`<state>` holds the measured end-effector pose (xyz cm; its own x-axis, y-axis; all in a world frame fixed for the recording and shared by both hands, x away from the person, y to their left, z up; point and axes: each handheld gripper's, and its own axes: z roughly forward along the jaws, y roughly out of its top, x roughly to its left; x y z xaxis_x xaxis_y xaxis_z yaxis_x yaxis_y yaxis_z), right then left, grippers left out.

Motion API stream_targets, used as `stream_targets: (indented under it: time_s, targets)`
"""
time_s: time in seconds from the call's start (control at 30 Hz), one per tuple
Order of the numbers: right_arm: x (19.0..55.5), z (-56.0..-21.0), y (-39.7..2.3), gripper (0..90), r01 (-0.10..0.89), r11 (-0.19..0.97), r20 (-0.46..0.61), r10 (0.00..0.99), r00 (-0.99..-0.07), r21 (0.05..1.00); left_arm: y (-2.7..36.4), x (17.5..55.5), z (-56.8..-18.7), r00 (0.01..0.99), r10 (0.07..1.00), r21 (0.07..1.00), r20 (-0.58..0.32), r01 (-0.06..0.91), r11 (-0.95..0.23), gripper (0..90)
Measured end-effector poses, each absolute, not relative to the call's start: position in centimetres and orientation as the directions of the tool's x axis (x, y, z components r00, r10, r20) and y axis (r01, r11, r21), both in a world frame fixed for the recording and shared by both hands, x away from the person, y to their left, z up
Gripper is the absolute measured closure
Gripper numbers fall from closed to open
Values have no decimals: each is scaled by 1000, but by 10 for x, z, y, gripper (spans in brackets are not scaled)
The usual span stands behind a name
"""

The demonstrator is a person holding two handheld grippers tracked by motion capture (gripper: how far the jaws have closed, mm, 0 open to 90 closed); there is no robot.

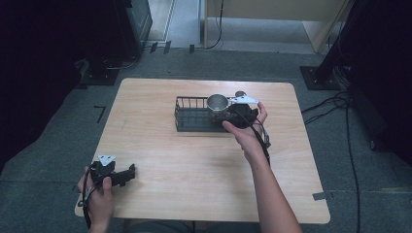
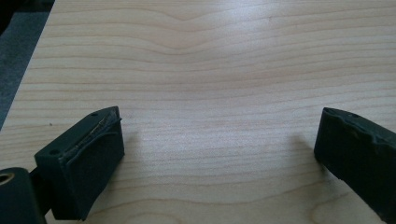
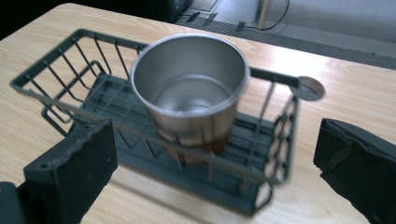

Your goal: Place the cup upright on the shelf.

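Right gripper (image 3: 215,163) sits with its jaws spread wide and nothing between them, hovering just short of the basket's near wall, so the cup (image 3: 191,88) is standing on its own, not gripped. In the high view that gripper (image 1: 232,114) hangs at the basket's right end, the hand (image 1: 245,130) cupped behind it. The cup stands upright in the right half of the basket (image 3: 70,84), mouth up; the wire walls fence it in, which looks like the reason for putting it there. It's plain brushed steel, empty, slightly tapered toward the base, with a brownish tint low down that could be a reflection of the bench; the blur makes that hard to call. Over at the near left corner of the bench (image 1: 194,165), the left gripper (image 1: 127,174) lies idle, its jaws (image 2: 215,149) parted over bare wood, well apart from the basket.
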<state>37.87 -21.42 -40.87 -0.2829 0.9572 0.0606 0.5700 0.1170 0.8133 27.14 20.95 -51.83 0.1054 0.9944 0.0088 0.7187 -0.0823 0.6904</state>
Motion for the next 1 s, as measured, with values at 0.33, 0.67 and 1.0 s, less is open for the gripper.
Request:
stream_targets:
  time_s: [0.33,0.67,1.0]
  targets:
    - [342,-422,-247,0,575,101,41,973,-229,812,209,271,-518,105,994,691,9,718,-82,19]
    - [318,-439,-275,0,598,69,43,984,-171,799,209,271,-519,105,994,692,8,717,-81,19]
    - [288,-469,-309,0,636,34,41,994,-104,771,210,271,-518,107,994,690,10,719,-84,19]
